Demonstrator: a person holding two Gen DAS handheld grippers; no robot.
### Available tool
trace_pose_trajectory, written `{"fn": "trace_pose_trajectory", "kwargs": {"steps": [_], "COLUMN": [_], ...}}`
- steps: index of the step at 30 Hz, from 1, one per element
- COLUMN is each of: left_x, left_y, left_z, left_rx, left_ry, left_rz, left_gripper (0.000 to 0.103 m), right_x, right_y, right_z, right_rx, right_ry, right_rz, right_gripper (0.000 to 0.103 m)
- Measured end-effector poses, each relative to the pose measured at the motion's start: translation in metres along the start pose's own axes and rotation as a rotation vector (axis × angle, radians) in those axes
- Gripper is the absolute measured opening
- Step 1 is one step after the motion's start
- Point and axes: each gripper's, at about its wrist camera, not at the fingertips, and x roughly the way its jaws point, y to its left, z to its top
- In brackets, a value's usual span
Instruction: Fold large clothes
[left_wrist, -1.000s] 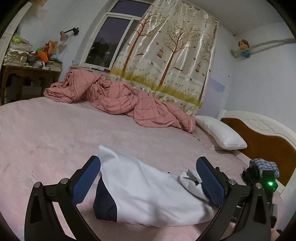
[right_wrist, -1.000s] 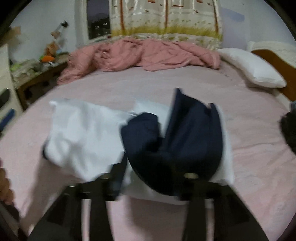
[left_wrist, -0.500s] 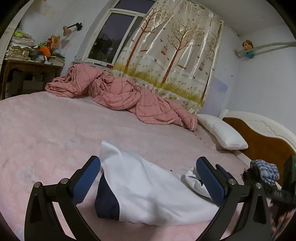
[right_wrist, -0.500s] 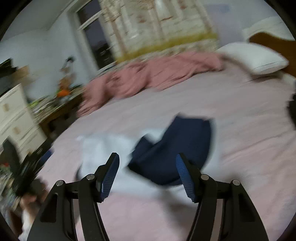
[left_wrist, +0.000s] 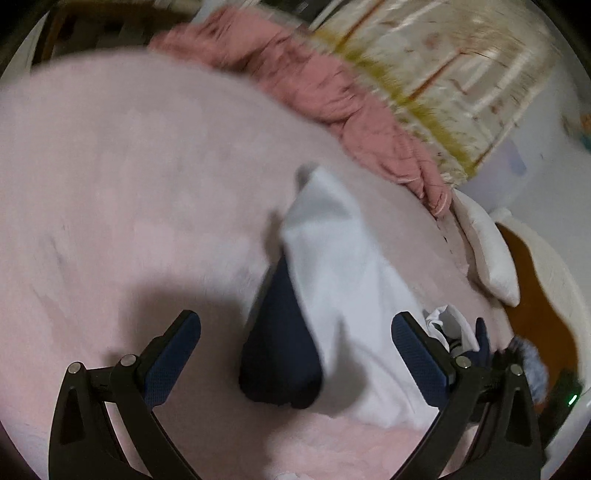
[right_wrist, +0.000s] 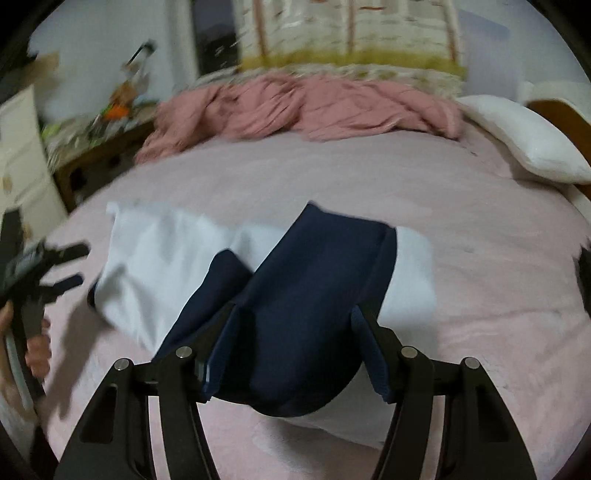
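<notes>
A pink bed (right_wrist: 480, 280) fills both views, with a rumpled pink quilt (right_wrist: 314, 107) and a white pillow (right_wrist: 524, 144) along its far side under a tree-print curtain (right_wrist: 351, 33). The right gripper (right_wrist: 293, 339) has its fingers (right_wrist: 369, 354) spread wide over the navy sleeve (right_wrist: 306, 295) of the white garment (right_wrist: 155, 266), gripping nothing. The left gripper (left_wrist: 295, 354) is equally wide, its fingers (left_wrist: 173, 354) straddling a navy cuff (left_wrist: 280, 354) where the white cloth lies along the bed.

The garment looks partly folded (sleeves turned in over the body, the shape still loose), so squaring it and a final fold or two seem to remain.

Compared with half a second ago, the left camera has tipped down sharply from its level view of the room and now looks onto the cloth, blurred by motion. The right gripper has moved in, so the sleeve sits between its fingers, not ahead of them.
</notes>
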Motion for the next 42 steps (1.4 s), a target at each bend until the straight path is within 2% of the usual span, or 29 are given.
{"fn": "trace_pose_trajectory", "kwargs": {"steps": [4,8,11,14,15,16,17,18,20,21,23,26,29,33,34,36,37,39,42], "left_x": [0.024,0.029,0.035,0.049,0.053,0.056,0.060,0.058,0.049,0.043,0.027,0.003,-0.018,-0.016,-0.009,0.017,0.030,0.046,0.055], "left_y": [0.017,0.005,-0.008,-0.023,-0.028,-0.033,-0.033,-0.032,-0.028,-0.031,-0.052,-0.100,-0.150,-0.228,-0.244,-0.271,-0.284,-0.300,-0.310], "left_z": [-0.004,-0.007,-0.012,-0.012,-0.011,-0.013,-0.012,-0.013,-0.011,-0.010,-0.009,-0.010,-0.012,-0.034,-0.044,-0.066,-0.084,-0.114,-0.151], "left_rx": [-0.092,-0.010,0.058,0.130,0.151,0.176,0.173,0.160,0.127,0.124,0.196,0.342,0.415,0.529,0.534,0.513,0.521,0.577,0.613], "left_ry": [0.148,0.148,0.073,0.067,0.073,0.090,0.092,0.080,0.060,0.045,0.001,-0.068,-0.096,-0.061,-0.036,0.064,0.093,0.091,0.075], "left_rz": [-0.146,-0.151,-0.164,-0.115,-0.113,-0.102,-0.070,-0.074,-0.132,-0.148,-0.136,-0.117,-0.176,-0.216,-0.250,-0.310,-0.296,-0.272,-0.267], "left_gripper": [0.102,0.102,0.102,0.099,0.092,0.069,0.062,0.057,0.038,0.036,0.031,0.029,0.028,0.028,0.028,0.026,0.026,0.026,0.026], "right_x": [0.011,0.021,0.017,-0.003,-0.011,-0.021,-0.028,-0.032,-0.043,-0.046,-0.060,-0.071,-0.074,-0.073,-0.073,-0.078,-0.080,-0.089,-0.102], "right_y": [0.015,0.021,0.018,0.006,0.001,-0.007,-0.015,-0.023,-0.040,-0.046,-0.069,-0.098,-0.122,-0.149,-0.152,-0.163,-0.165,-0.172,-0.187], "right_z": [-0.006,-0.005,-0.002,0.001,0.002,0.002,0.001,0.001,-0.002,-0.003,-0.007,-0.015,-0.023,-0.030,-0.031,-0.032,-0.032,-0.034,-0.037], "right_rx": [-0.049,-0.059,-0.030,0.052,0.076,0.103,0.117,0.121,0.125,0.127,0.139,0.174,0.226,0.304,0.315,0.334,0.337,0.351,0.392], "right_ry": [0.015,0.011,-0.007,-0.059,-0.076,-0.093,-0.093,-0.082,-0.080,-0.085,-0.104,-0.122,-0.119,-0.085,-0.086,-0.083,-0.085,-0.108,-0.136], "right_rz": [0.007,0.009,0.008,0.027,0.039,0.059,0.086,0.097,0.057,0.041,-0.004,-0.057,-0.096,-0.106,-0.107,-0.115,-0.128,-0.159,-0.159], "right_gripper": [0.065,0.065,0.065,0.065,0.065,0.065,0.065,0.065,0.065,0.065,0.065,0.065,0.065,0.065,0.065,0.065,0.065,0.065,0.065]}}
